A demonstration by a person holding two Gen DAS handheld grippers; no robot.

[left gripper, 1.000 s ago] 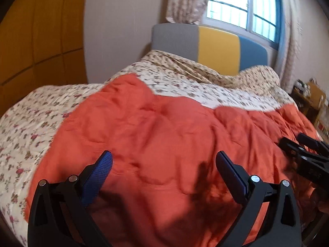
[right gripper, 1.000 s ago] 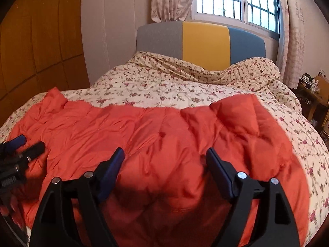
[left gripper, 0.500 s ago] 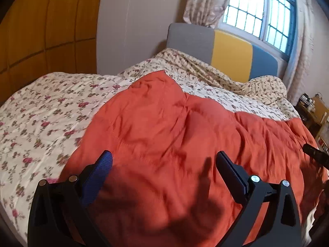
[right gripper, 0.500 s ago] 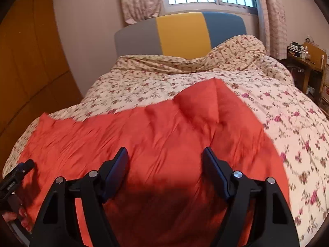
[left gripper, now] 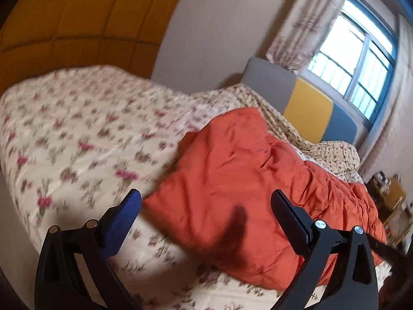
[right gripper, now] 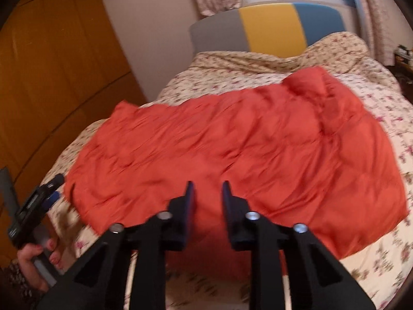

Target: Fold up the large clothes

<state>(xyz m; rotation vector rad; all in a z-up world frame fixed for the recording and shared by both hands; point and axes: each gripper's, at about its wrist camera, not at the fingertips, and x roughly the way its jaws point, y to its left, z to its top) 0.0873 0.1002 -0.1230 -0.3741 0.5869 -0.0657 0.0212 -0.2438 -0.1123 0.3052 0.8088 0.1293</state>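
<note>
Floral bedspread (left gripper: pixel 77 134), orange garment (right gripper: pixel 245 149), hand (right gripper: pixel 33 263) right-view only.

Bare floral bedspread (left gripper: pixel 77 139) lies left of the puffy orange quilted garment (left gripper: pixel 232 180); nothing stands on that stretch in the left wrist view. Garment itself is low and flat, spread across the bed's width (right gripper: pixel 245 149). A strip of bedspread shows bare along the right of it (right gripper: pixel 397 118) and another at the near edge. Far end is bounded by a bunched floral duvet ridge (right gripper: pixel 258 60) against the grey-yellow-blue padded headboard (right gripper: pixel 268 28). Orange panelled wardrobe wall (right gripper: pixel 51 77) stands near the bed's left side. Left gripper (right gripper: pixel 53 190) hangs just off the garment's left edge.
</note>
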